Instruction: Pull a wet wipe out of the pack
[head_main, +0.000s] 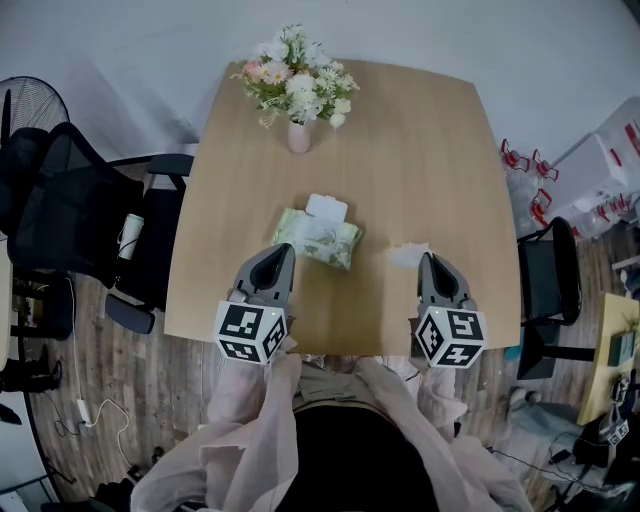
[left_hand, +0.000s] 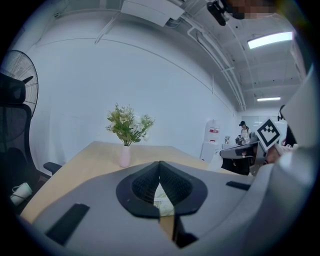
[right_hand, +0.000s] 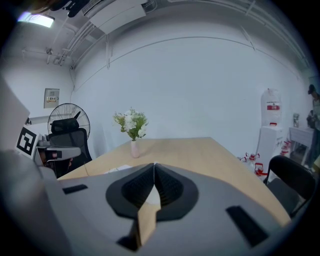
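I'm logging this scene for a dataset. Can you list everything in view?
light wooden table: one, tan, centre.
pink vase of flowers: one, pink, table's far edge.
green wet wipe pack: one, green, white lid open, ahead of the left gripper.
loose white wipe: one, white, at the right gripper's tip; whether gripped is unclear.
black office chairs: at least two, black, either side of the table.
black floor fan: one, black, far left.
white mug: one, white, by the left chair.
left gripper: one, grey, shut.
right gripper: one, grey, shut.
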